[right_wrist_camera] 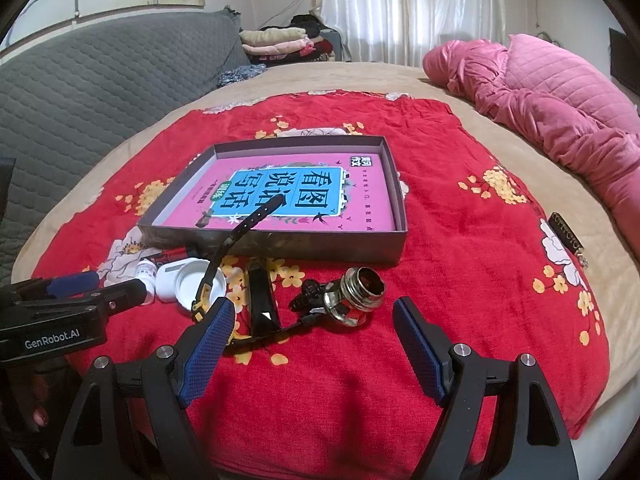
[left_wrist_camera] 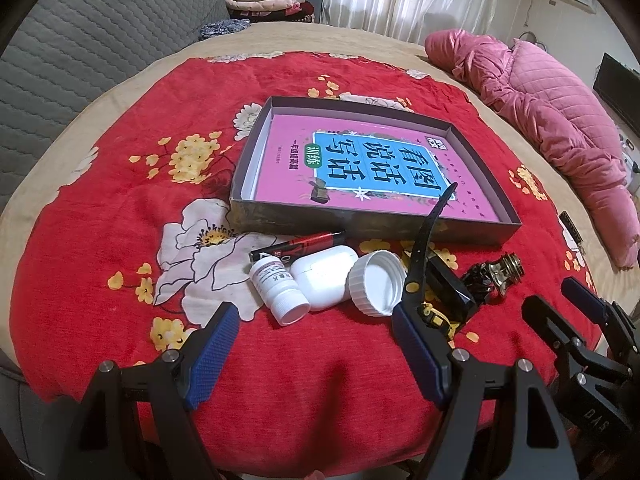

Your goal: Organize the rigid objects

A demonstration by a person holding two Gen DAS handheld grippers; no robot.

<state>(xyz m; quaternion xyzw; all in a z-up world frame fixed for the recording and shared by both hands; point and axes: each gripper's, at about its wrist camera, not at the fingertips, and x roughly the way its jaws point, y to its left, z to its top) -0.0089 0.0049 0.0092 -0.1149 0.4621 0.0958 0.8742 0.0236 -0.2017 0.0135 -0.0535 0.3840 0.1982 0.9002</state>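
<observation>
Over the near edge of the red flowered blanket (left_wrist_camera: 320,380), hovering side by side and low, both pointing toward the far side of the bed: left gripper (left_wrist_camera: 316,344) spread wide and carrying nothing, blue pads (left_wrist_camera: 212,356) apart above bare cloth; right gripper (right_wrist_camera: 312,340) likewise gaping wide and empty, its left finger tip lying just in front of the watch strap.

Just beyond the left gripper, lying in a tight cluster on the blanket: small white pill bottle (left_wrist_camera: 280,290) on its side, white earbud case (left_wrist_camera: 324,280) touching it, white jar lid (left_wrist_camera: 376,288) tipped up against the case, red and black tube (left_wrist_camera: 298,246) showing behind them.

Beside the lid, rising from a yellow and black watch body (left_wrist_camera: 434,314), curving upward and leaning over the box rim: black strap (left_wrist_camera: 424,240). Next to it, resting flat: glossy black block (right_wrist_camera: 262,306). Farther right, sitting apart from the block, near the right gripper: shiny metal piece (right_wrist_camera: 356,292) with a threaded neck, black part attached at its left.

Behind the cluster, sitting open on the blanket: shallow dark box (left_wrist_camera: 372,232), holding a pink book (left_wrist_camera: 360,164) with a blue title panel, flat on its floor.

Farther back, bunching along the right edge of the bed: pink quilt (right_wrist_camera: 552,96). Standing at the left: grey quilted headboard (right_wrist_camera: 80,92). Hanging at the very back: white curtains (right_wrist_camera: 400,8).
</observation>
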